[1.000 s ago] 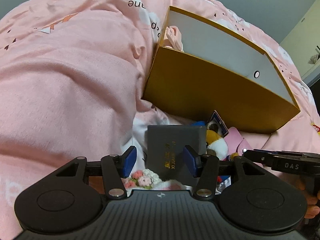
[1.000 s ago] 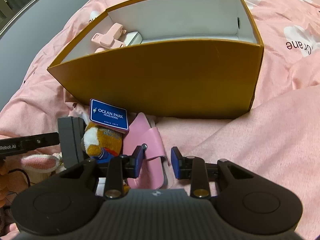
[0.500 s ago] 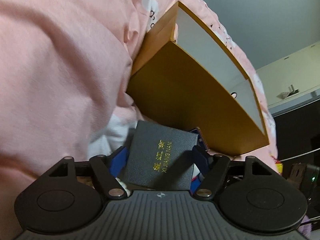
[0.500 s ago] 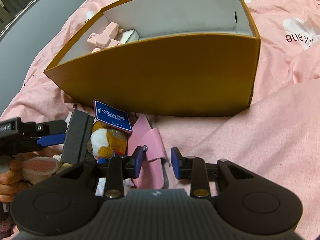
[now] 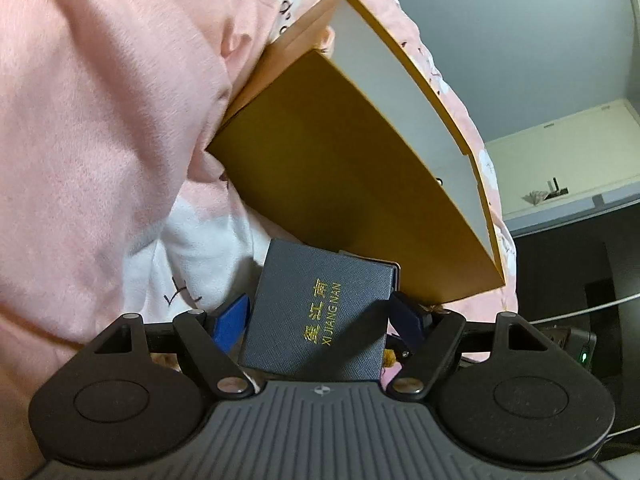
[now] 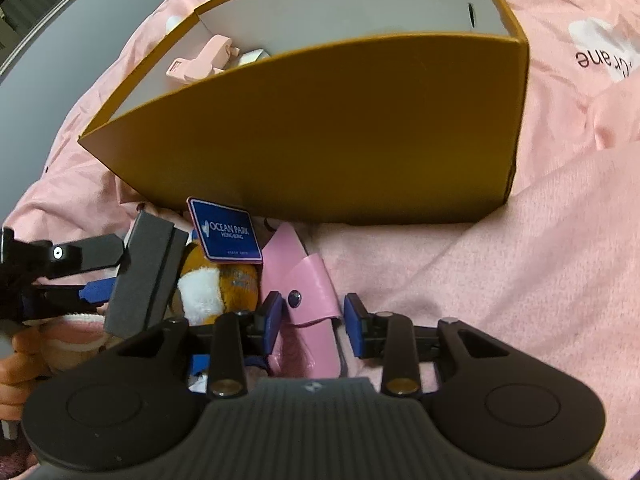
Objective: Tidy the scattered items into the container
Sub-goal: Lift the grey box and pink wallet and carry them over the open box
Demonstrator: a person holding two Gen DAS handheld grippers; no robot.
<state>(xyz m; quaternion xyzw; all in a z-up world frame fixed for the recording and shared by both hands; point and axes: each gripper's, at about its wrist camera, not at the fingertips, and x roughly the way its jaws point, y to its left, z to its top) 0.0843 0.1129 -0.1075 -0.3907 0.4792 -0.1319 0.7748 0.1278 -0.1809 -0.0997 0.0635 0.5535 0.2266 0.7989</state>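
Box (image 5: 320, 320), dark grey with gold lettering, sits between the pads of the left tool (image 5: 320, 316), its jaws spread wide around it, just in front of the mustard container (image 6: 320, 128) on the pink bed (image 6: 540, 280). The right tool (image 6: 310, 316) is opening astride a pink pouch (image 6: 312, 292) (no firm pinch). A plush toy (image 6: 216, 284) lies between box and pouch

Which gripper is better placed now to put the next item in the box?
Left: left gripper already straddles the grey case, lifted near the box. Right gripper only hovers over the pink pouch.
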